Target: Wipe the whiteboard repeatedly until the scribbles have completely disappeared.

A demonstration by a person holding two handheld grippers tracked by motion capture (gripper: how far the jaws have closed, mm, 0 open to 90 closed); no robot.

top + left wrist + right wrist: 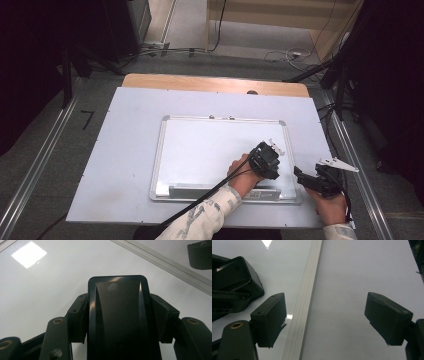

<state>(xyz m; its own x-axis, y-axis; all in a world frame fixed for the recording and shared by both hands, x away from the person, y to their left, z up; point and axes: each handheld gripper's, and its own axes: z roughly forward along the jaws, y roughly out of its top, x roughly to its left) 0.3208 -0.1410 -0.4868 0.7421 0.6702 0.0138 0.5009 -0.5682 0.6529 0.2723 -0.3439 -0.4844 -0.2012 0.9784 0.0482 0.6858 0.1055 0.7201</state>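
My left gripper [117, 315] clamps a dark block, likely an eraser [117, 305], whose lower part its jaws hide. It sits on the one whiteboard [200, 145], glossy white and silver-framed, lying flat mid-table. My right gripper [332, 320] hangs with jaws spread over the frame's right edge.

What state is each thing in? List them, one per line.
Whiteboard: flat on the table, wiped clean.
Eraser: clamped in the left gripper, pressed to the board.
Right gripper: open, holding nothing, its jaws either side of the board's right frame.
Table: covered by a pale sheet.
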